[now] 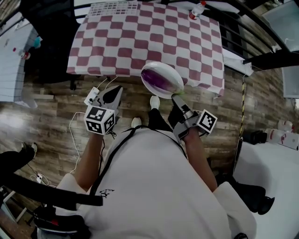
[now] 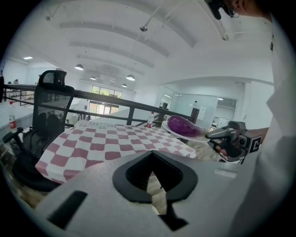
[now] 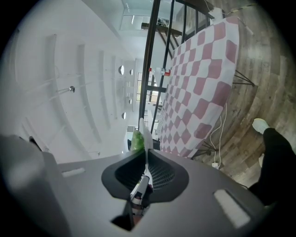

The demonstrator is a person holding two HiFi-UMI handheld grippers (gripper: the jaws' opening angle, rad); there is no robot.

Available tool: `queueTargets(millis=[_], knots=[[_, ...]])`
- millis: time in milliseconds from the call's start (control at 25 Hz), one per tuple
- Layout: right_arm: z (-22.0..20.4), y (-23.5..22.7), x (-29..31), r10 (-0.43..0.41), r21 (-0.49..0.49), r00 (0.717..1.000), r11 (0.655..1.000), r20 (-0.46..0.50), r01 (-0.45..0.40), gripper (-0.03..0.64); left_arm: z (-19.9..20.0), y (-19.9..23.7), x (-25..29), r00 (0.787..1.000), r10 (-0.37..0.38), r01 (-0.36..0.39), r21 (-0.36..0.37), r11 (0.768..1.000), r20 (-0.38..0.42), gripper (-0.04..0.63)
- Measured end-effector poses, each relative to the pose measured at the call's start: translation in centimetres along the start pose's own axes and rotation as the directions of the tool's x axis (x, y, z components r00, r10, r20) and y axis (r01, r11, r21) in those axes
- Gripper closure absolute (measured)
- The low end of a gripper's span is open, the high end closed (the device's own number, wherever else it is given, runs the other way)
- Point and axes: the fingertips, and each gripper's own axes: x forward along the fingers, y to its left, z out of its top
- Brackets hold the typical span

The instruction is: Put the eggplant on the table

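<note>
A purple eggplant (image 1: 157, 78) with a green stem end lies on a white plate (image 1: 174, 75) held in the air just over the near edge of the table with the red-and-white checked cloth (image 1: 135, 37). My right gripper (image 1: 175, 97) is shut on the plate's near rim. The right gripper view shows the plate (image 3: 144, 135) edge-on between the jaws, with the green stem (image 3: 136, 140) beside it. In the left gripper view the eggplant (image 2: 183, 126) and plate (image 2: 179, 134) hang to the right, over the table (image 2: 101, 143). My left gripper (image 1: 113, 93) is to the left of the plate, shut and holding nothing.
A small bottle (image 1: 196, 10) stands at the table's far right corner. A black office chair (image 2: 45, 121) and a black railing (image 2: 115, 99) are beside and behind the table. A power strip with cables (image 1: 92, 96) lies on the wooden floor below my left gripper.
</note>
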Motion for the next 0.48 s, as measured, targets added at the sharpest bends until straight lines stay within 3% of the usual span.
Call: queueTargets(millis=[480], knots=[[8.5,-0.1,5.8,-0.001,-0.015,0.996,1.0,-0.093,-0.001,0.592,6.0,1.6,8.2,0.998,0.057,-0.056,-0.012,0.998,0.041,0.592]])
